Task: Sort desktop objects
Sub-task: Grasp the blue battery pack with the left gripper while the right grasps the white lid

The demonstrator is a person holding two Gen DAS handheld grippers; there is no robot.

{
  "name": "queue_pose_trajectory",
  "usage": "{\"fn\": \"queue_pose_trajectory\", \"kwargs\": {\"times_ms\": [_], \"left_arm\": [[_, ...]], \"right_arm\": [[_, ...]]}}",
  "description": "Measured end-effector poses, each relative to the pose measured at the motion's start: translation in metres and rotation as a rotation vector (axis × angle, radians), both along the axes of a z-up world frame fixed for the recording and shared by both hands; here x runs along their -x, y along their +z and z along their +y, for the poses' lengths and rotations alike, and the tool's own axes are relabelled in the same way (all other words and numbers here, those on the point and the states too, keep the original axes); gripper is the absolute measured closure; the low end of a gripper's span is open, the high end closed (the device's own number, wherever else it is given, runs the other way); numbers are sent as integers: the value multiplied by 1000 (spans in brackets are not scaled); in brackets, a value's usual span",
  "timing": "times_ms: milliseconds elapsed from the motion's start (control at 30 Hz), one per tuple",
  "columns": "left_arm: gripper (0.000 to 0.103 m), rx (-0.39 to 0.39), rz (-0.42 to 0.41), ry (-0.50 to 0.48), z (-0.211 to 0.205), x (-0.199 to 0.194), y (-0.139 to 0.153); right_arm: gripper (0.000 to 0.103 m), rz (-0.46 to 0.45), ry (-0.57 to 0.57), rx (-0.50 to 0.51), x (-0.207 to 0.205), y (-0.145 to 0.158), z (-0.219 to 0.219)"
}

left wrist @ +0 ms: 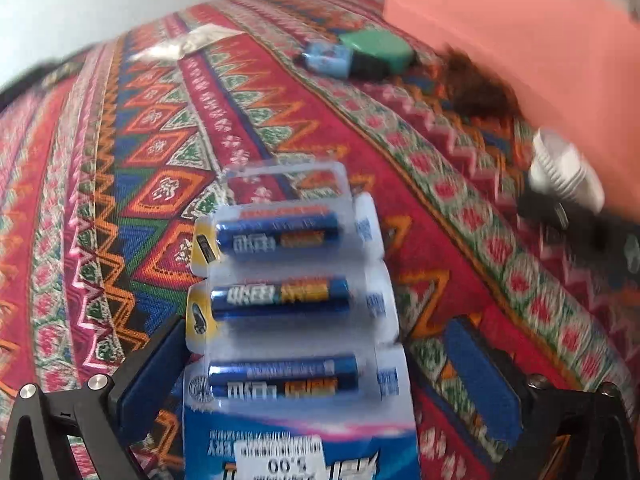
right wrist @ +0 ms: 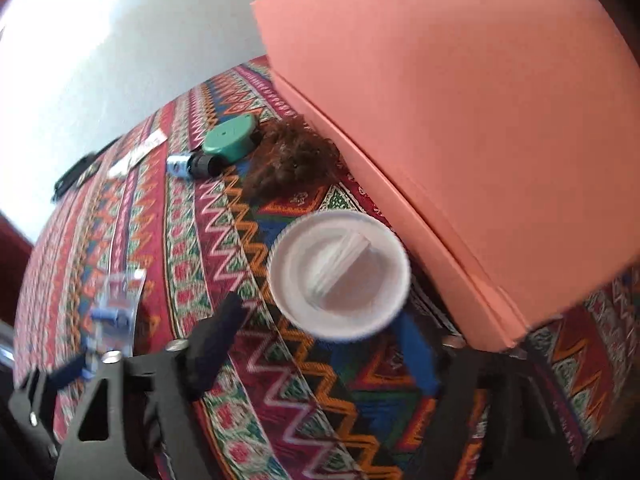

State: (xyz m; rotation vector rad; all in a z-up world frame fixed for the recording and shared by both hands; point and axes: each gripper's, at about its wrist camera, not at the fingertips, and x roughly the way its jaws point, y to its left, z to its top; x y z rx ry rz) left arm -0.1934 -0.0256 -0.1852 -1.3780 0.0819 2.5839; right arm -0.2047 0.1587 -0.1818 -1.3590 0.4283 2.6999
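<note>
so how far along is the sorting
Nothing looks sorted yet. In hand: the battery pack sits between the left gripper's open fingers, and the right gripper is at the white cup; whether it grips is unclear. Left on the patterned cloth: green case, blue item, brown fuzzy clump.

A woven tablecloth (left wrist: 132,168) covers the whole surface — bands of red, orange, green and blue zigzags and diamonds running across it. A pale, plain wall (right wrist: 120,48) rises beyond its far edge, bright with light on one side. Down the left margin of the right wrist view a strip of dark red (right wrist: 12,240) shows beside the wall — too little of it is visible to tell what it is.
</note>
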Motion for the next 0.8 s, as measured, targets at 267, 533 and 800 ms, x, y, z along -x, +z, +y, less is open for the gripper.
{"fn": "queue_pose_trajectory", "kwargs": {"times_ms": [267, 533, 800], "left_arm": [[37, -171, 20, 131, -49, -18, 22], [37, -242, 64, 158, -68, -57, 40], [37, -320, 95, 182, -86, -69, 54]], "right_arm": [[103, 21, 179, 81, -22, 15, -8], [67, 5, 203, 188, -26, 9, -11], [28, 55, 159, -35, 33, 12, -27]]}}
